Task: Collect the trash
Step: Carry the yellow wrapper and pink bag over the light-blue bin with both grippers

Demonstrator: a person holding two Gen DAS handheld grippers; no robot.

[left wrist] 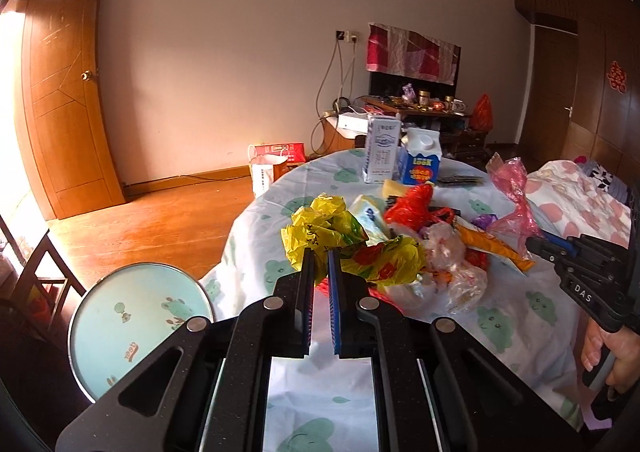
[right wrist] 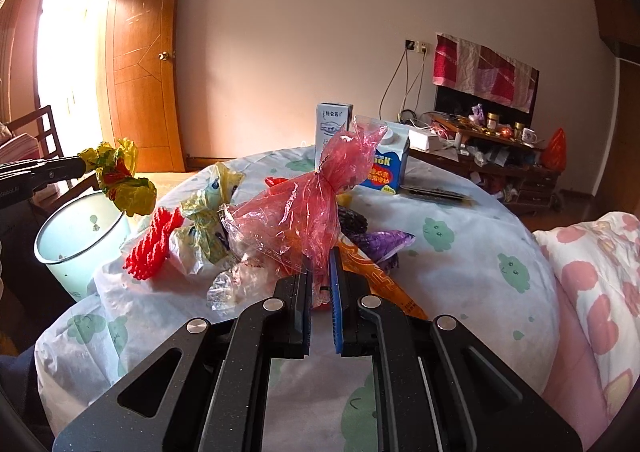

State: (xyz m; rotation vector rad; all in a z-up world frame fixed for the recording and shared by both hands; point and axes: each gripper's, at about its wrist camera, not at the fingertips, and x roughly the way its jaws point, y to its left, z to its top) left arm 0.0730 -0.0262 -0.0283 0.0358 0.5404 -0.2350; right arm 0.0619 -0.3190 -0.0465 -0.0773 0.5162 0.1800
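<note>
Trash pile (right wrist: 256,236): heaped on the round table (right wrist: 472,252), on a white cloth with green cloud faces.
Yellow bag (left wrist: 340,240): crumpled, red-printed, pinched between the left gripper (left wrist: 321,252) fingers; in the right wrist view held up off the table, above the rim of the bin (right wrist: 80,236).
Left gripper state: narrow, closed on the yellow bag.
Pink bag (right wrist: 312,204): translucent, knotted near the top, standing up from the pile; lower end caught between the right gripper (right wrist: 321,264) fingers.
Right gripper state: narrow, clamped on the pink bag.
Bin: pale green, open-topped, just beside the table edge on the left.
Red mesh (right wrist: 154,248): at the left side of the pile, resting on the cloth.
Orange wrapper (right wrist: 376,272): flat, long, lying under the pink bag and beside the right gripper.
Purple wrapper (right wrist: 384,242): just behind the orange wrapper.
Cartons: tall white carton (right wrist: 332,128) and blue milk carton (right wrist: 386,168), upright at the far side of the table, apart from the pile.
</note>
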